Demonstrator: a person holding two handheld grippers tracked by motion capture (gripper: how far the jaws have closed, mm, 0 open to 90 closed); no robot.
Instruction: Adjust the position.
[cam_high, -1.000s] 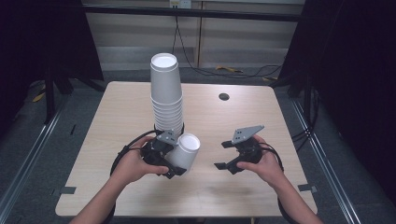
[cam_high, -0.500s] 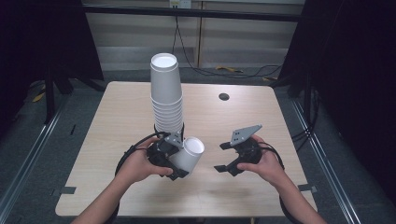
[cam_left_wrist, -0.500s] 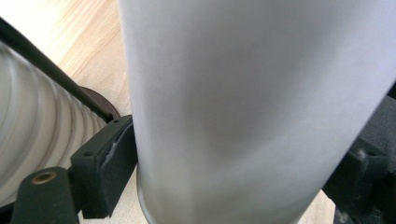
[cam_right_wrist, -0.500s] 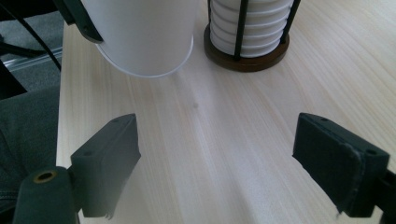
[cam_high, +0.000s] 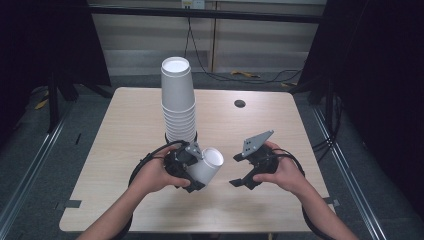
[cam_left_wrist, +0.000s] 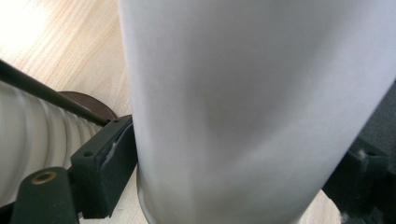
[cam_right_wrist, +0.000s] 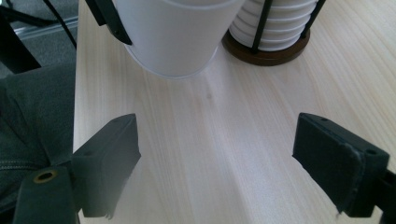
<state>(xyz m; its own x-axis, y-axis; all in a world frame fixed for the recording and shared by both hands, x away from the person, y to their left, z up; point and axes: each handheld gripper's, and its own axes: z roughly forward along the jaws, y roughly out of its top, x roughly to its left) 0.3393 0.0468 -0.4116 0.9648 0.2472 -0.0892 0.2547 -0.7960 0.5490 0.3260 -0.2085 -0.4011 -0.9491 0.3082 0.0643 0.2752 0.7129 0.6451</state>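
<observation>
My left gripper (cam_high: 197, 169) is shut on a white paper cup (cam_high: 210, 163) that lies tilted, its mouth facing right and up, just above the table. In the left gripper view the cup's wall (cam_left_wrist: 243, 102) sits between the black pads (cam_left_wrist: 109, 158). Behind it a tall stack of white cups (cam_high: 177, 100) stands in a black wire holder with a dark round base (cam_right_wrist: 266, 53). My right gripper (cam_high: 239, 170) is open to the right of the cup. Its jaws (cam_right_wrist: 217, 158) stand wide over bare wood with nothing between them, and the held cup (cam_right_wrist: 173, 37) lies ahead.
The light wooden table (cam_high: 280, 130) has a small dark round hole (cam_high: 240, 103) near its far right side. Cables loop around both hands. Dark floor, rails and black curtains surround the table.
The cup in my left gripper has edged slightly to the right and toward the person. The right hand has stayed put.
</observation>
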